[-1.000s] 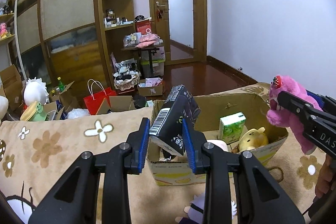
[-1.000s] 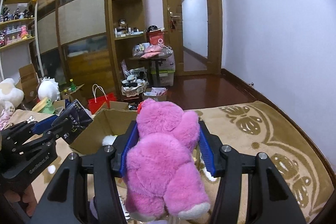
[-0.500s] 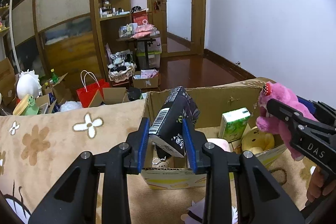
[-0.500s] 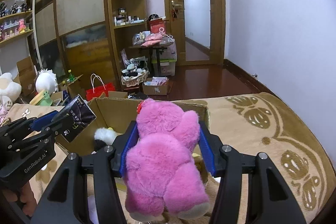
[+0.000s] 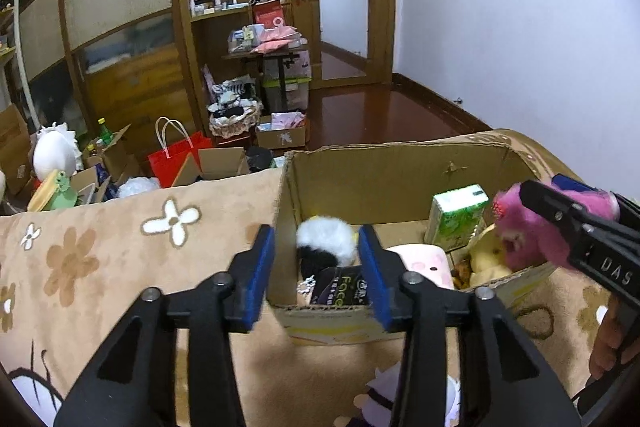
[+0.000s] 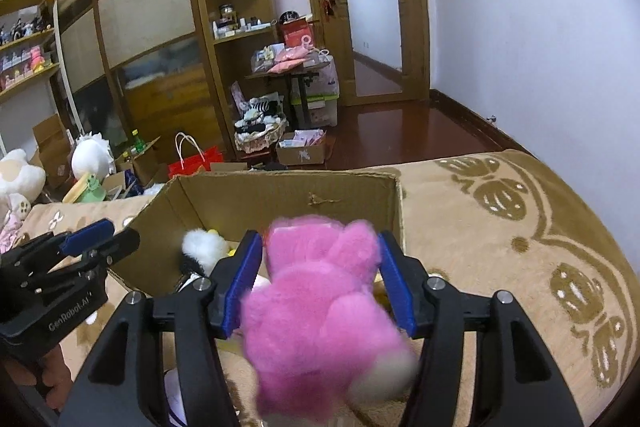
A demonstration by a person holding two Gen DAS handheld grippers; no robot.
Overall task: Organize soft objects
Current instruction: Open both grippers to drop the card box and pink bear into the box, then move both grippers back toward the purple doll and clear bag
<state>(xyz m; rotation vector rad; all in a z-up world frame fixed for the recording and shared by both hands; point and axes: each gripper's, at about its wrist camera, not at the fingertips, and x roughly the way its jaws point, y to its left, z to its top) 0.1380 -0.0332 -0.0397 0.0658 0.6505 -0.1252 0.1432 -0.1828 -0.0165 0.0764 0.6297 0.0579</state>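
Bedspread (image 5: pixel 120 259) bears the cardboard box (image 5: pixel 384 179); left gripper (image 5: pixel 316 267) gapes empty, while right gripper (image 6: pixel 320 279) clamps the pink plush (image 6: pixel 320 311).

Fuzzy pink plush toy (image 6: pixel 320 303), matt corrugated cardboard box (image 5: pixel 384 179), glossy wooden floor (image 5: pixel 384 115)

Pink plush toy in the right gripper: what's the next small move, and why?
Probably open the right gripper to drop the pink plush toy: it hangs over the cardboard box. The left gripper is open, its black pack lying inside.
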